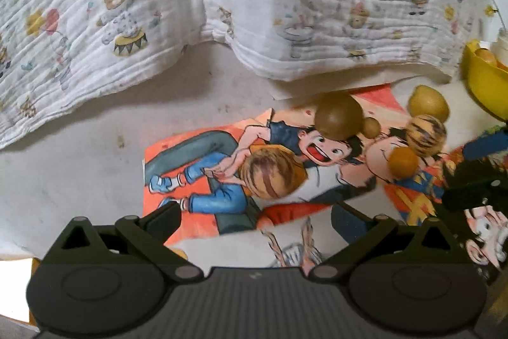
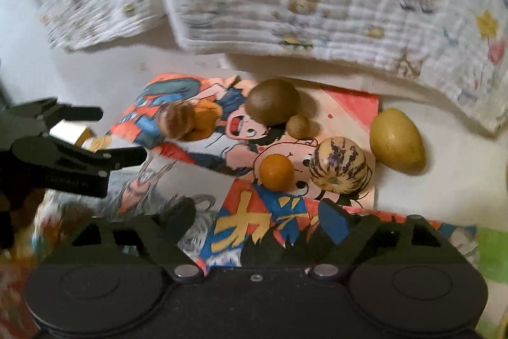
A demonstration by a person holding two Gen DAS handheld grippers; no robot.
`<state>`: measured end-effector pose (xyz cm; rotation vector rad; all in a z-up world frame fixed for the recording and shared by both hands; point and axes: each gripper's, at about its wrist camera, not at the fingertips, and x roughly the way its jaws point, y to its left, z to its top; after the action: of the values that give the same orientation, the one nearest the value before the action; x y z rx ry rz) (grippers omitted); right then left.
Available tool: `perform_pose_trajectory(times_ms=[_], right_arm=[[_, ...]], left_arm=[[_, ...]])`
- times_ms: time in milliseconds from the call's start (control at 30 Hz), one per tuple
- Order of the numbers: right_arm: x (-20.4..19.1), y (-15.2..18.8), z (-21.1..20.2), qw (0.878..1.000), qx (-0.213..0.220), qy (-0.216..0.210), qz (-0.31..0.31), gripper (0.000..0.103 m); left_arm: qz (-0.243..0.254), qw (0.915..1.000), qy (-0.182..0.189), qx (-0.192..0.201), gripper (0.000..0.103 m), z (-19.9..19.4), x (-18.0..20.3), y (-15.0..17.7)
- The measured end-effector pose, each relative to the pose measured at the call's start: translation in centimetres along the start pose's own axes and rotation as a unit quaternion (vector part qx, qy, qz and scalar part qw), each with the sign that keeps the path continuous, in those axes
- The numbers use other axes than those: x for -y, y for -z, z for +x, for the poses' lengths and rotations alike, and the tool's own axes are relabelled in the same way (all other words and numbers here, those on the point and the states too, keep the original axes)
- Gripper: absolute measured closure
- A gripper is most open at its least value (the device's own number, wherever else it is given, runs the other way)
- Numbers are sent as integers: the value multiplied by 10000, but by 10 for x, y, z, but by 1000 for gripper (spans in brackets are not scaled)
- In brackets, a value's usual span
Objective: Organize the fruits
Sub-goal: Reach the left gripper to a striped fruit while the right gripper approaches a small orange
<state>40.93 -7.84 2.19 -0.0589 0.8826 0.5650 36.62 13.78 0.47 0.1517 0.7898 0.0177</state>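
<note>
From the left wrist, the left gripper (image 1: 255,212) hangs with jaws apart and nothing between them, over a comic poster (image 1: 197,154) spread on a pale table (image 1: 79,148). Loose fruit lies ahead on the paper: a striped fruit (image 1: 271,172) nearest, a big brown ball (image 1: 338,115) with a small brown ball (image 1: 370,126) touching it, an orange (image 1: 404,162), a second striped fruit (image 1: 424,134) just behind it, and a yellow fruit (image 1: 428,104) off the paper's edge. At the far right, a yellow bowl (image 1: 482,84) already holds at least one round fruit, though how many I cannot tell. A printed cloth (image 1: 158,5) hangs behind. The other gripper's dark body shows at the right edge.

From the right wrist, the right gripper (image 2: 254,212) is released too, its fingers spread wide with only poster between them. The orange (image 2: 277,172) sits just beyond its tips, the nearer striped fruit (image 2: 339,164) beside that, and the yellow fruit (image 2: 397,140) on bare table to the right. The big brown ball (image 2: 273,105), small brown ball (image 2: 298,126) and far striped fruit (image 2: 176,119) lie farther back. The left gripper (image 2: 123,132) reaches in from the left, empty.

My judgement: the job is at an early stage. The bowl has a start, but six fruits remain scattered and neither gripper carries one.
</note>
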Motion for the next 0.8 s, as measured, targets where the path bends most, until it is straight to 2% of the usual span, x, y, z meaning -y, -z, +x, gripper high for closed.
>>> perform_pose_trajectory(times_ms=[167,500,633,800], right_arm=[[9,-2,22,9982,-44,106,595,32],[18,-2,43,9951,64,244,955,46],[18,-3,49,9937,47,148,1114,47],[11,-9,54,9937,112,265,1084,49]], left_arm=[[-7,10000,89,7,1,17,-1,-6],[86,9993,340,96,1,40,5,-14],[65,9987,486,125,4,45,7,-17],[-5,9984,565,58,11,55,7,-18]])
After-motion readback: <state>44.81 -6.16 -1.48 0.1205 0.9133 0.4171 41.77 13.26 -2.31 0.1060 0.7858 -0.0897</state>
